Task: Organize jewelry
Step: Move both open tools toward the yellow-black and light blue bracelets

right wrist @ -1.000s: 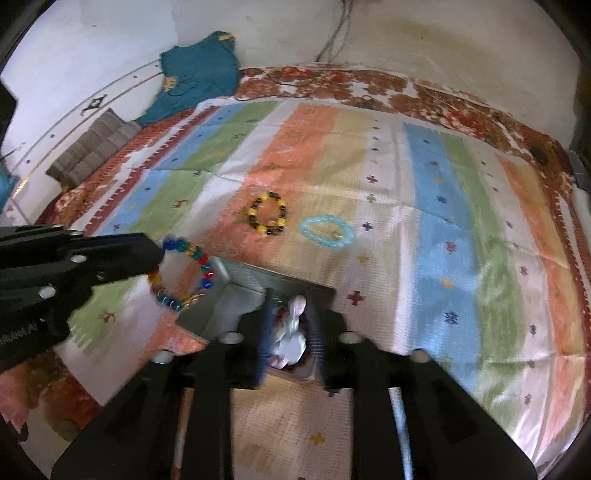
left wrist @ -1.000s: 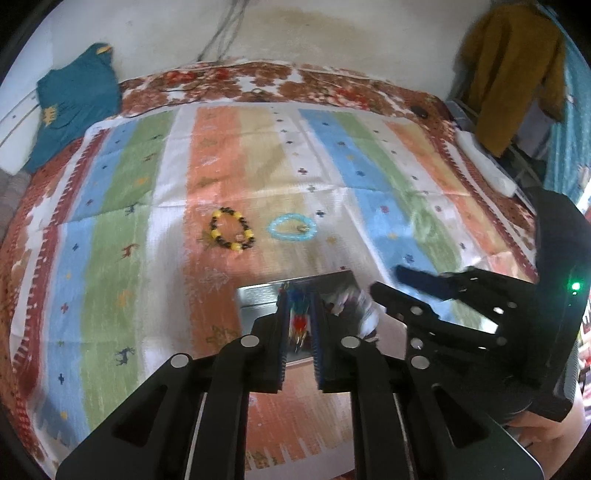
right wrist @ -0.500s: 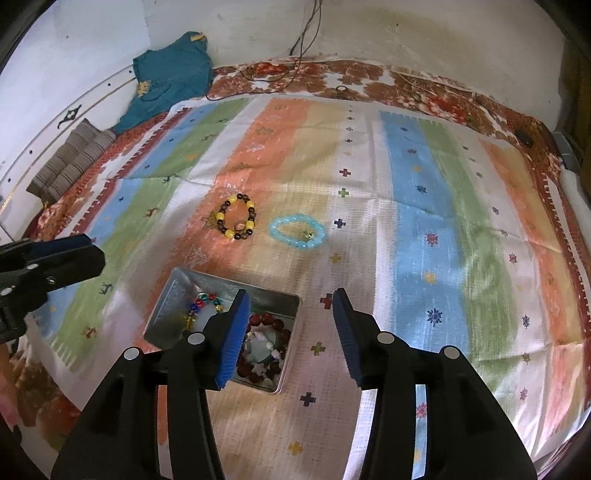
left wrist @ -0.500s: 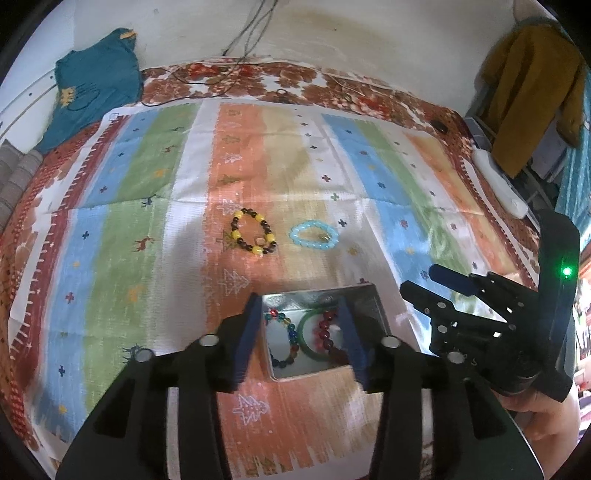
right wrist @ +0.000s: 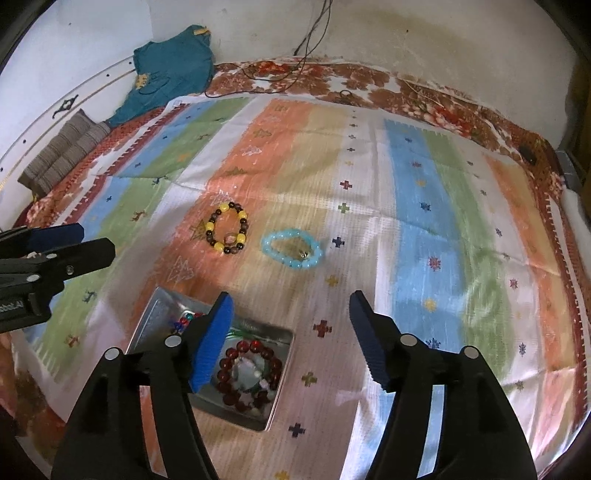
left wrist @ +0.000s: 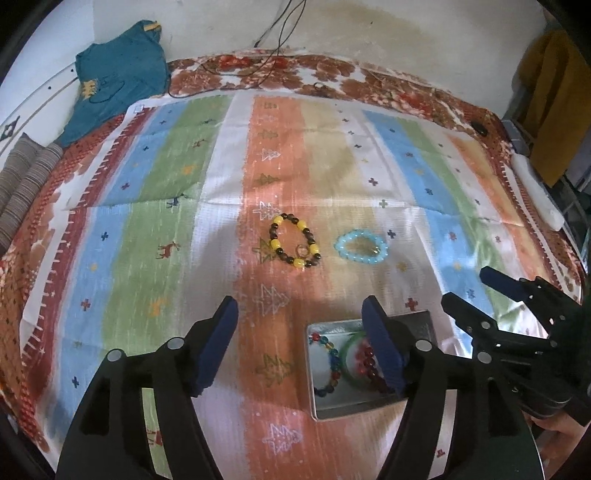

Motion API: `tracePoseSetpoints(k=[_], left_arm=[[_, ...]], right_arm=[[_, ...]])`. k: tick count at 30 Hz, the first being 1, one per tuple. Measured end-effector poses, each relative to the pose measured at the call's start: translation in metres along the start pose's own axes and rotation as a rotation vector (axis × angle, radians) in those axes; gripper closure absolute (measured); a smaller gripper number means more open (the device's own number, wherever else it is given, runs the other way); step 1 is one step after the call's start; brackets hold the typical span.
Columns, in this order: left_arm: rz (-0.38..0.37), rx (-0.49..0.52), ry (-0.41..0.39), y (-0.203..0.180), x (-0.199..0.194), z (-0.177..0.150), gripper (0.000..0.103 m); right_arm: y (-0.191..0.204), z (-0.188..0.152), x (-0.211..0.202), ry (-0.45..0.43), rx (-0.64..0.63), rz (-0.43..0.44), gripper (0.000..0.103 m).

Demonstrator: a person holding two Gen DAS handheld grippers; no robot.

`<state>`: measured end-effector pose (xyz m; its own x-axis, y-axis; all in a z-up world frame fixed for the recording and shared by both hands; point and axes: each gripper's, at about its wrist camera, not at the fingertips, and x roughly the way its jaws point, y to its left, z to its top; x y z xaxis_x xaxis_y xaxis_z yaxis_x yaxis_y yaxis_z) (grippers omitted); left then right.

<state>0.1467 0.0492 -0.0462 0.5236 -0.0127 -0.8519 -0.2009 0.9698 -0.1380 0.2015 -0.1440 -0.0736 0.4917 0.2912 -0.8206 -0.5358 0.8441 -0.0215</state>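
Surface: a bed covered by a striped cloth [left wrist: 177,229] in orange, green, blue and white bands with small cross and tree motifs, over a red floral spread [left wrist: 388,92].

Metal tin [right wrist: 275,406]: shallow, rectangular, lidless, lying flat on the cloth near the lower middle of both views. Contents: one dark red bead bracelet [right wrist: 236,373] lying around a pale green bangle [left wrist: 349,347], plus one multicoloured bead bracelet [left wrist: 328,363] in the tin's other half.

Yellow-and-brown bead bracelet [left wrist: 293,242]: loose on the orange band, well beyond the tin.

Light blue bead bracelet [left wrist: 362,246]: loose on the cloth, just beside the yellow-and-brown one, apart from it.

Left tool [left wrist: 299,343]: jaws have just been opening and stand wide apart with nothing between the blue pads; it hangs over the cloth, its right-hand finger overlapping the tin in its own view.

Right tool [right wrist: 290,338]: jaws likewise have just been opening, wide, nothing gripped; its left-hand finger overlaps the tin in view.

Surroundings: teal garment [right wrist: 170,70] by the wall, folded striped cushions [right wrist: 62,151], dangling cables [right wrist: 310,33], mustard garment [left wrist: 554,99] hanging at the right.
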Motion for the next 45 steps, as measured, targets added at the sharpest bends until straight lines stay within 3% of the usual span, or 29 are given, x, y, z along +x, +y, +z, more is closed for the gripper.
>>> tracePoseSetpoints(k=[17, 21, 45], left_arm=[[0.041, 0.003, 0.056, 0.013, 0.043, 0.031, 0.029], [-0.002, -0.048, 0.084, 0.019, 0.056, 0.034, 0.028], [0.058, -0.029, 0.129, 0.024, 0.103, 0.053, 0.028]], right_arm=[[-0.006, 0.023, 0.034, 0.004, -0.016, -0.023, 0.032], [-0.010, 0.025, 0.046, 0.025, -0.007, -0.007, 0.032], [-0.022, 0.041, 0.098, 0.111, 0.037, -0.014, 0.032]])
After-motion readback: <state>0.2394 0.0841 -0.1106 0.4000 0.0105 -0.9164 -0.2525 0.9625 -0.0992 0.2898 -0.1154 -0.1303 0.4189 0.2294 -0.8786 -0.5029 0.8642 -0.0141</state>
